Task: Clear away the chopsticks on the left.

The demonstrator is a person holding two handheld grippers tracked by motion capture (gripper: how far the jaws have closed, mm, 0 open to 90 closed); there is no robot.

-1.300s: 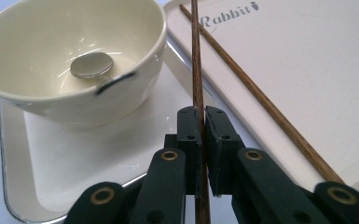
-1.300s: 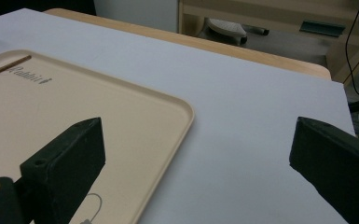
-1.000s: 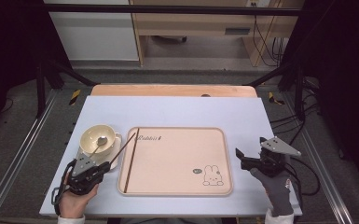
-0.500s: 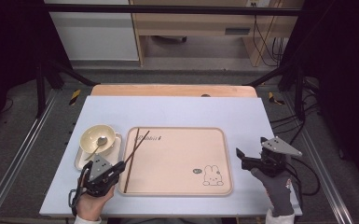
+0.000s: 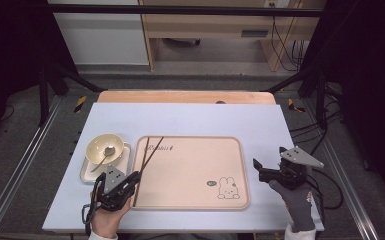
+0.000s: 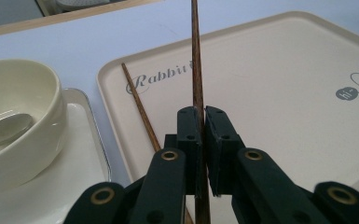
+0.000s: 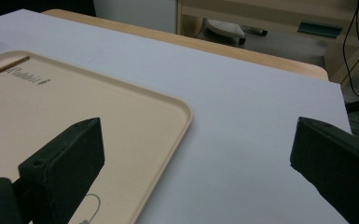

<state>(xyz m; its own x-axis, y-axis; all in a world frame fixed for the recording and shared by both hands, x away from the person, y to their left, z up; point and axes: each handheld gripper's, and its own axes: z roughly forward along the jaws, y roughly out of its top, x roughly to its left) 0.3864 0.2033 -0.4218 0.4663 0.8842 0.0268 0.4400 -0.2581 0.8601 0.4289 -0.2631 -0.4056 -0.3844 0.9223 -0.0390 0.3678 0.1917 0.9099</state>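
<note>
Jaws of the left gripper point(image 6: 201, 140) are clamped on one dark wooden chopstick point(image 6: 196, 70); its twin point(image 6: 140, 109) is already laid at the beige rabbit-printed tray's point(image 6: 279, 93) left edge, while the right gripper point(image 7: 196, 154) is held wide.

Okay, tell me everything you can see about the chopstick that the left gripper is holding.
The chopstick is a thin, straight, dark brown stick with a wood-like grain. The left gripper is shut on it near its lower end, and it points forward over the left side of the beige tray. A second chopstick lies on the tray just beside it, their far ends spreading apart. Whether the held one's far tip touches the tray isn't clear.
</note>
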